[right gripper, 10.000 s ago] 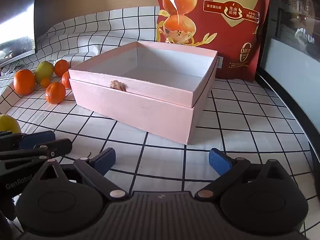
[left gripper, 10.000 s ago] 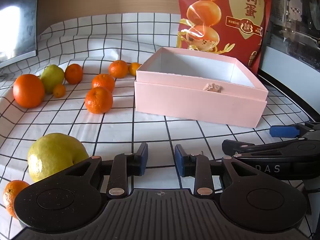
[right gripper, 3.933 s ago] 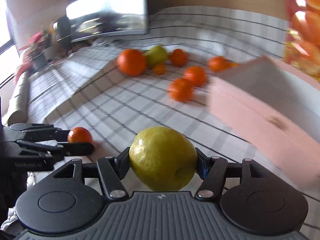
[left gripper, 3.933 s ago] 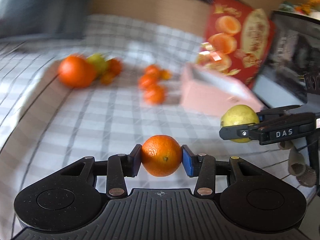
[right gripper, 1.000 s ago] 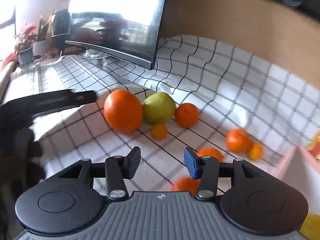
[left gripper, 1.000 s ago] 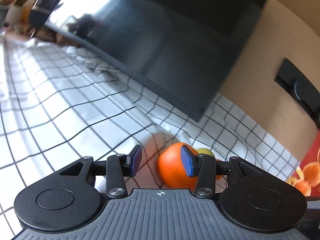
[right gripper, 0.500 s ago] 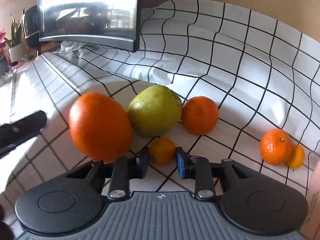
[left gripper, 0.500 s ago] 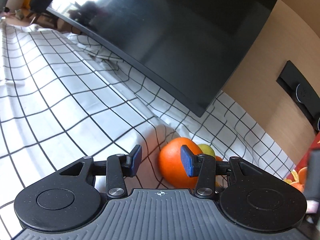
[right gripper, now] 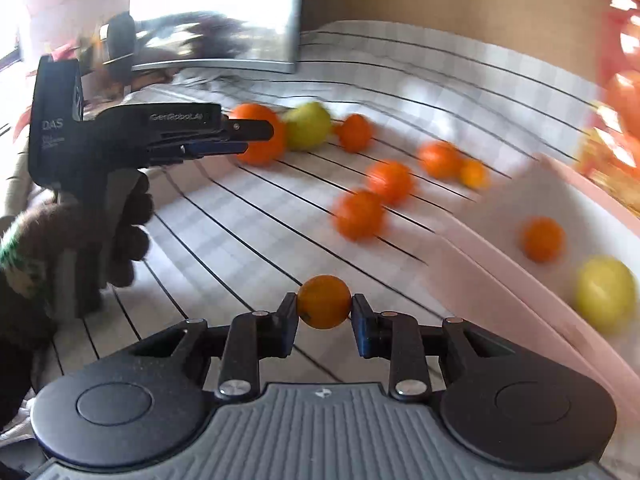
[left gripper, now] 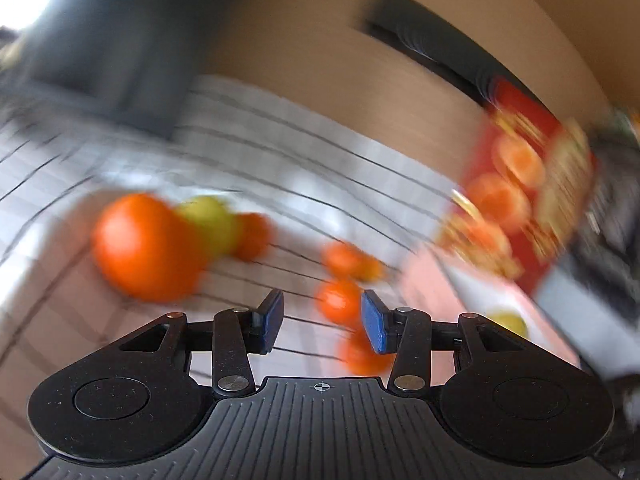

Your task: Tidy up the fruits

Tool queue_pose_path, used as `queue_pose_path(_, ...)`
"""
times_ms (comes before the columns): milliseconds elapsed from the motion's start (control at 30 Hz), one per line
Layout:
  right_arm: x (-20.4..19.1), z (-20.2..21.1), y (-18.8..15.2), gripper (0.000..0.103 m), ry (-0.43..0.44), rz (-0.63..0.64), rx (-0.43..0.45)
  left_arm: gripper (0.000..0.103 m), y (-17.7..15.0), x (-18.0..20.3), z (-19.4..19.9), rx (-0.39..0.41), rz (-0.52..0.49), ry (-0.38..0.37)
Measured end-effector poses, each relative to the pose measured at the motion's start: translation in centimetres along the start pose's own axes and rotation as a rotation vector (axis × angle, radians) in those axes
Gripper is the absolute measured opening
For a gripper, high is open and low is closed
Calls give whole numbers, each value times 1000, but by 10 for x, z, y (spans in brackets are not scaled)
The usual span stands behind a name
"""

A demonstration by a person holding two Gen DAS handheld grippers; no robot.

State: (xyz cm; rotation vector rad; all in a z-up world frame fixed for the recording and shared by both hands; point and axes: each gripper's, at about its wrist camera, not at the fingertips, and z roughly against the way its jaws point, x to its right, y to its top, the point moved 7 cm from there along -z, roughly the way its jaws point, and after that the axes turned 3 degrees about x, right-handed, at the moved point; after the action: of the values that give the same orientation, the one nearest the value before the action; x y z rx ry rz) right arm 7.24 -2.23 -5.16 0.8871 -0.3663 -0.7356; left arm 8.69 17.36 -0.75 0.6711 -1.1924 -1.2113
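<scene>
My right gripper [right gripper: 324,312] is shut on a small orange [right gripper: 324,301] and holds it above the checked cloth, left of the pink box [right gripper: 500,280]. The box holds an orange [right gripper: 542,239] and a yellow-green pear [right gripper: 606,294]. My left gripper [left gripper: 322,320] is open and empty, above the cloth; it also shows in the right wrist view [right gripper: 256,136] next to the large orange [right gripper: 260,136]. The left wrist view is blurred: a large orange [left gripper: 146,246], a green pear [left gripper: 210,222] and several small oranges [left gripper: 340,304] lie ahead.
A red snack bag [left gripper: 528,196] stands behind the pink box [left gripper: 472,300]. A dark monitor [right gripper: 216,16] stands at the back left. Several loose oranges [right gripper: 360,214] lie on the cloth between the fruit cluster and the box.
My right gripper has closed on the small orange, lifted it and pulled back toward the box. My left gripper has swung right, away from the large orange, staying open.
</scene>
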Motion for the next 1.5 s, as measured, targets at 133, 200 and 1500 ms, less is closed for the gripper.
queue_pose_path(133,23,21,-22,28,-56,-43,20,48,-12,52,-11,-40,-255,23)
queue_pose_path(200,31,29,-29,29,-67,-50,27,48,-16,67,-19,-58,-337,54)
queue_pose_path(1500,52,25,-53,83,-151,-114,12,51,-48,58,11,-208,-87,23)
